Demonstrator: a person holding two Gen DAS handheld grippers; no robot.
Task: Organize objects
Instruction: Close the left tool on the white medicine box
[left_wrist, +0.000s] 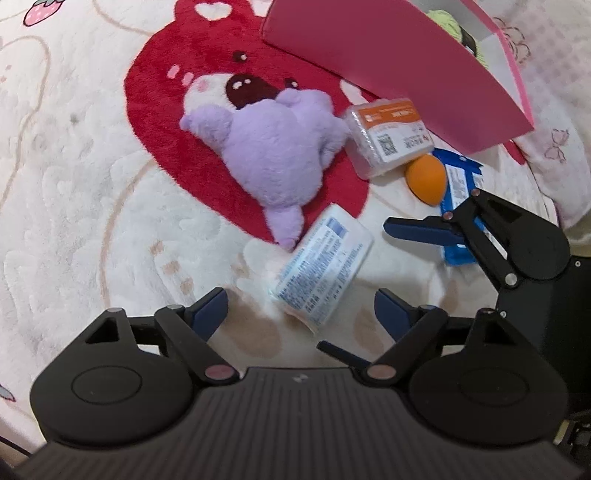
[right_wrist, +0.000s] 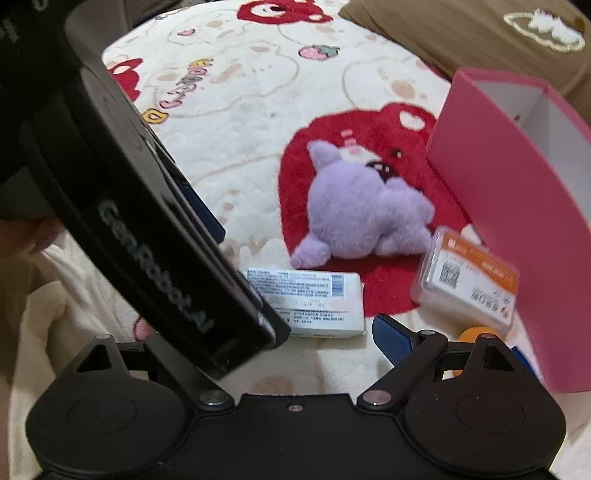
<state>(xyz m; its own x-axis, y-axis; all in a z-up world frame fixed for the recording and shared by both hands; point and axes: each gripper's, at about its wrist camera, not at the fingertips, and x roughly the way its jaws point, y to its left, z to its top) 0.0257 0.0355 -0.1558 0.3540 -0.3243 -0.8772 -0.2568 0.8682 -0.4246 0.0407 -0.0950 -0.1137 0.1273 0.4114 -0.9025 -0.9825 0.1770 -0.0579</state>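
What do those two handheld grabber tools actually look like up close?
Both the left gripper and the right gripper are matte black plastic with rounded disc-shaped housings, hinged linkage arms on silver pins, and dark blue finger pads. White "GenRobot.AI" lettering runs along the left gripper's side.

A cream plush blanket (left_wrist: 74, 184) with red bear prints is spread out; on it are laid a purple plush toy (left_wrist: 269, 155), white packet (left_wrist: 321, 269), clear orange-labelled box (left_wrist: 388, 136), orange egg-shaped sponge (left_wrist: 426, 179), blue packet (left_wrist: 460, 184) and pink box (left_wrist: 388, 62).

Purple plush (left_wrist: 273, 151) face-down on red patch; white pack (left_wrist: 321, 266), clear box (left_wrist: 388, 136) beside it.
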